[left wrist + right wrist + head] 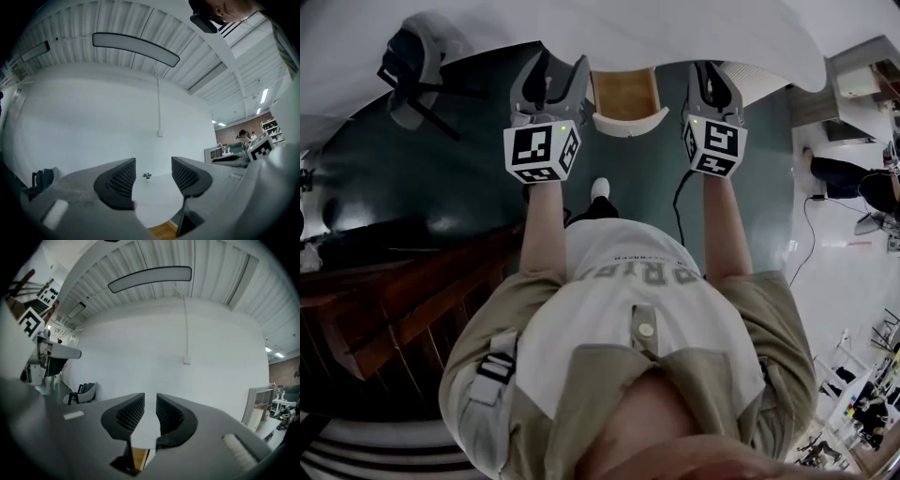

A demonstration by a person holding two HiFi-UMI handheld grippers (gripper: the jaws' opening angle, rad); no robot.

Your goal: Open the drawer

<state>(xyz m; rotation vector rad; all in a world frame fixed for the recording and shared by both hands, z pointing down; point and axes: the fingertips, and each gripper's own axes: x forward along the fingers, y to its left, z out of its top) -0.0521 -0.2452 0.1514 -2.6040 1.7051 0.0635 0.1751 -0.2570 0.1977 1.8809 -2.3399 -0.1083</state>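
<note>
The drawer (625,94) stands pulled out from under the white tabletop (675,33), with its wooden inside showing and its white front (630,122) toward me. In the head view my left gripper (551,67) hangs just left of the drawer and my right gripper (712,80) just right of it. Neither touches it. In the left gripper view the left gripper (153,180) stands wide open and empty, above the tabletop (154,206) and a strip of the drawer's wood (164,230). The right gripper (150,413) shows a narrow empty gap between its pads, with drawer wood (139,458) below.
A small plant (147,176) sits far back on the tabletop. A grey chair (412,66) stands to the left on the dark floor. Dark wooden steps (394,300) lie at my left, and a cable (680,202) runs along the floor. A shelf (260,411) stands at the right.
</note>
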